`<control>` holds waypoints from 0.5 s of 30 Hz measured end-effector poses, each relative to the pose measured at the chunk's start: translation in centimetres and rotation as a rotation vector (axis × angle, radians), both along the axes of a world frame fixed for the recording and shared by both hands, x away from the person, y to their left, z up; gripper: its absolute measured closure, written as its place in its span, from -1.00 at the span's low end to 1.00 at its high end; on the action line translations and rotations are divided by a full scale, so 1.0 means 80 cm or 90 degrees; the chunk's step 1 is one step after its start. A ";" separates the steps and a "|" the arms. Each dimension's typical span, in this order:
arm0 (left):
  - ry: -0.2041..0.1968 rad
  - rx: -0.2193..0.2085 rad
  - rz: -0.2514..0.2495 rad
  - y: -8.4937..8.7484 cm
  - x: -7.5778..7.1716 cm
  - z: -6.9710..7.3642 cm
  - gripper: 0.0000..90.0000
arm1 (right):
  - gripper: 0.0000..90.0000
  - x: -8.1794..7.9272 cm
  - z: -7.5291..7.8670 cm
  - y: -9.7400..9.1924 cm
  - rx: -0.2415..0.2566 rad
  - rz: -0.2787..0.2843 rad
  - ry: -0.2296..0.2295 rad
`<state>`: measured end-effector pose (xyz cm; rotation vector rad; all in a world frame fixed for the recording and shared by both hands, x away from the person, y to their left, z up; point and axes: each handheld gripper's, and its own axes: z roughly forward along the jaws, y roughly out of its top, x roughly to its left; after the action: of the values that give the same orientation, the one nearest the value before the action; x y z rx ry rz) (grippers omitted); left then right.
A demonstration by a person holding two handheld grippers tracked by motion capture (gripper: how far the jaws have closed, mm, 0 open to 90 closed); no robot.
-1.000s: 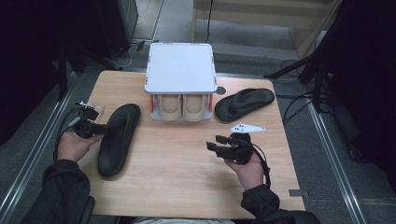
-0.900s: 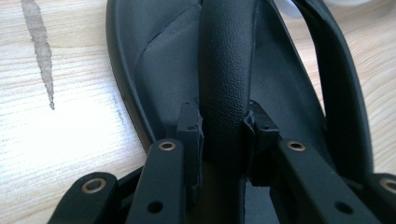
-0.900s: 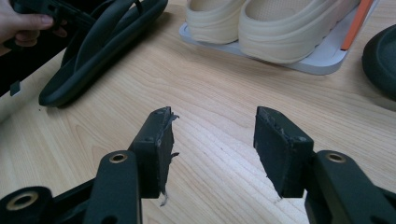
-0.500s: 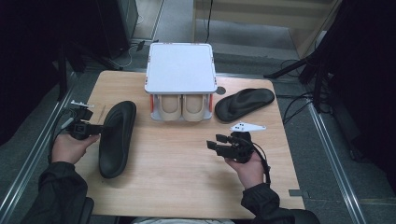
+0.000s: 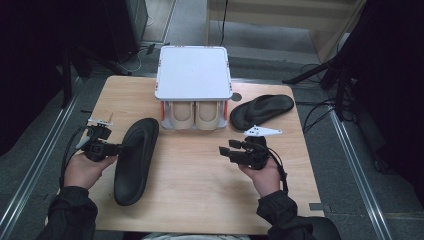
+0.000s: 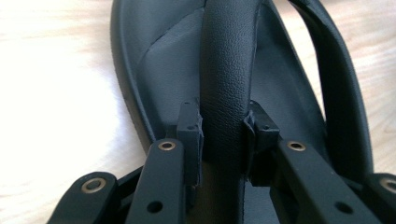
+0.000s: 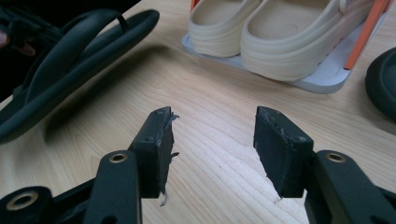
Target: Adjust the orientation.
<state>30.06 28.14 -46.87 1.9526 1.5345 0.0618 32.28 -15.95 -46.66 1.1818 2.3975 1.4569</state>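
Note:
A black flip-flop (image 5: 134, 161) lies lengthwise on the left half of the wooden table (image 5: 195, 175). My left gripper (image 5: 118, 147) reaches in from its left side. In the left gripper view the jaws (image 6: 224, 135) are shut on the flip-flop's thick black strap (image 6: 227, 65), pads pressed on both sides. In the right gripper view the same flip-flop (image 7: 70, 56) looks tilted, with a shadow under it. A second black flip-flop (image 5: 261, 110) rests at the back right. My right gripper (image 5: 224, 151) hovers mid-table, open (image 7: 212, 140), with nothing between its pads.
A white shoe rack (image 5: 194, 72) stands at the back centre with a pair of cream clogs (image 5: 194, 115) on its lower shelf, also the clogs (image 7: 261, 28) close ahead of the right gripper. Bare wood lies between the two hands. Cables trail off both sides.
The left gripper has carried the flip-flop by its strap a little toward the person's side and slightly right. The right hand has stayed in place.

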 end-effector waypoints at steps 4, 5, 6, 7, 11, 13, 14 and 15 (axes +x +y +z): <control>0.000 -0.005 -0.003 -0.015 -0.011 -0.003 0.61 | 0.07 0.004 0.001 0.002 0.002 0.004 0.000; 0.000 -0.006 -0.006 -0.020 -0.014 -0.003 0.61 | 0.07 0.005 0.002 0.002 0.003 0.006 -0.002; -0.002 -0.006 -0.008 -0.023 -0.015 -0.002 0.61 | 0.07 0.006 0.002 0.003 0.003 0.006 0.000; -0.002 -0.008 -0.010 -0.029 -0.016 -0.002 0.61 | 0.07 0.007 0.002 0.004 0.003 0.010 -0.003; 0.009 -0.015 -0.026 -0.050 -0.020 -0.006 0.60 | 0.07 0.010 0.003 0.007 -0.002 0.013 -0.006; 0.014 -0.016 -0.032 -0.060 -0.020 -0.009 0.60 | 0.07 0.012 0.003 0.008 -0.002 0.015 -0.005; 0.014 -0.015 -0.036 -0.065 -0.021 -0.011 0.60 | 0.07 0.012 0.003 0.008 -0.002 0.016 -0.003; 0.016 -0.016 -0.037 -0.069 -0.021 -0.012 0.60 | 0.07 0.013 0.003 0.008 -0.002 0.018 -0.004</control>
<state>28.37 22.59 -47.82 1.9836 1.4855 -0.0071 33.28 -15.27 -46.44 1.1462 2.4201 1.4630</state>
